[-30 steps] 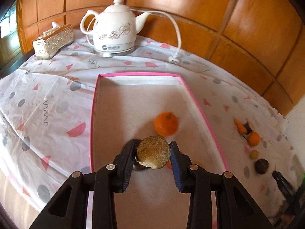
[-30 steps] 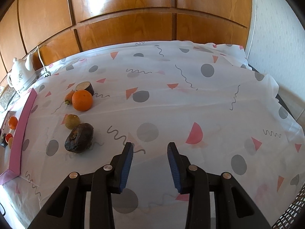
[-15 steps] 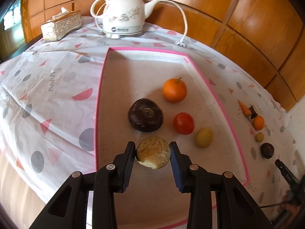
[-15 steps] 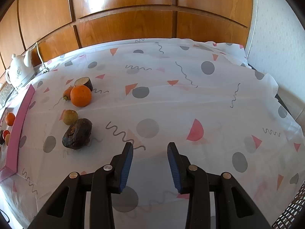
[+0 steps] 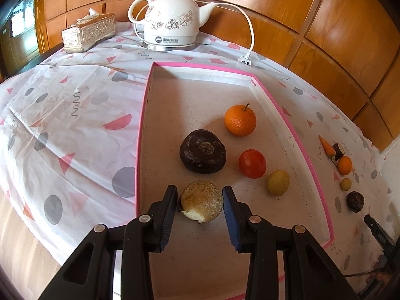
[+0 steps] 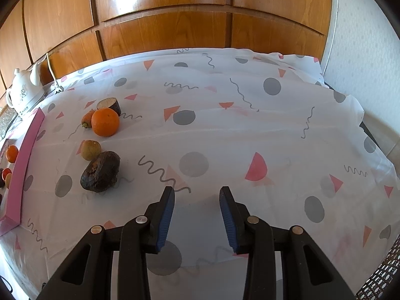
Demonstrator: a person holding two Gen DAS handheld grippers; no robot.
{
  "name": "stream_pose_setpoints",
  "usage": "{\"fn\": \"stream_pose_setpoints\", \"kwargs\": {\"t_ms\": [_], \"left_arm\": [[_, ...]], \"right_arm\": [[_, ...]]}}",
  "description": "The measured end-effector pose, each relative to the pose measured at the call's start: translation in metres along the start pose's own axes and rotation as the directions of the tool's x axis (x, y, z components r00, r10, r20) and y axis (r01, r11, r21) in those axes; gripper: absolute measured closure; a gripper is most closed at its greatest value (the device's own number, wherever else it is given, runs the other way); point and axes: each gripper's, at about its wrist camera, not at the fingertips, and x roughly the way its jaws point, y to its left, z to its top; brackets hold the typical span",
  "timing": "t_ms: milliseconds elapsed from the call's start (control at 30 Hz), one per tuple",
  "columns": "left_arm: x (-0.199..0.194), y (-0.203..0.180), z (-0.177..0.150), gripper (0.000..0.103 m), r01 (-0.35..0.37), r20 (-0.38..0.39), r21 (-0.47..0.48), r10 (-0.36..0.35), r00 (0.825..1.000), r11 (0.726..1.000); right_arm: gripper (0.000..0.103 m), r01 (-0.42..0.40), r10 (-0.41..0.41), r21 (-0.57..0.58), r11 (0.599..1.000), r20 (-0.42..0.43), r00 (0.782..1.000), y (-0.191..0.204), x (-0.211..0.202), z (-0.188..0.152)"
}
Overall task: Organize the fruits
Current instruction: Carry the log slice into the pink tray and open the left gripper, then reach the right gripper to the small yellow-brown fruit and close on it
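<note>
My left gripper [image 5: 200, 189] is shut on a rough brown-yellow round fruit [image 5: 202, 203], low over the near end of the pink-rimmed tray [image 5: 287, 130]. In the tray lie an orange [image 5: 240, 120], a dark brown fruit [image 5: 202, 155], a red tomato [image 5: 252, 163] and a small yellow-green fruit [image 5: 278, 182]. My right gripper [image 6: 197, 192] hovers open over the bare tablecloth, nothing between its fingers. To its left on the cloth lie an orange [image 6: 105, 122], a carrot [image 6: 88, 120], a cut dark piece [image 6: 109, 105], a small yellow-green fruit [image 6: 91, 150] and a dark brown fruit [image 6: 100, 175].
A white electric kettle [image 5: 172, 25] with its cord and plug [image 5: 244, 60] stands behind the tray, a tissue box [image 5: 88, 35] to its left. Wood panelling backs the table. The cloth drops off the table edge at the near left.
My left gripper has pulled back and sunk toward the tray's near end with the fruit in it, so the other fruits in the tray now show. The right gripper has stayed put.
</note>
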Motion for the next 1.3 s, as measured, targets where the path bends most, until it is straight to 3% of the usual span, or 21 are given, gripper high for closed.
{"fn": "stream_pose_setpoints", "kwargs": {"t_ms": [167,733,1067,1300], "left_arm": [[-0.007,0.001,-0.001,0.056,-0.010,0.030,0.006,0.010,1.000,1.000],[-0.055,0.006,-0.010,0.040,-0.054,0.149,-0.007,0.055,0.987,0.998],[-0.065,0.006,-0.018,0.040,-0.062,0.165,-0.008,0.063,0.984,0.998],[-0.069,0.010,-0.021,0.039,-0.066,0.170,-0.016,0.068,0.983,0.998]], "right_arm": [[0.065,-0.004,0.004,0.001,1.000,-0.008,1.000,0.000,0.000,-0.003],[0.065,-0.042,0.042,-0.022,0.999,-0.001,0.999,0.014,-0.005,-0.005],[0.065,-0.068,0.070,-0.050,0.996,0.039,0.997,0.026,-0.019,0.003],[0.065,-0.135,0.144,-0.125,0.983,0.067,0.987,0.051,-0.028,0.019]]}}
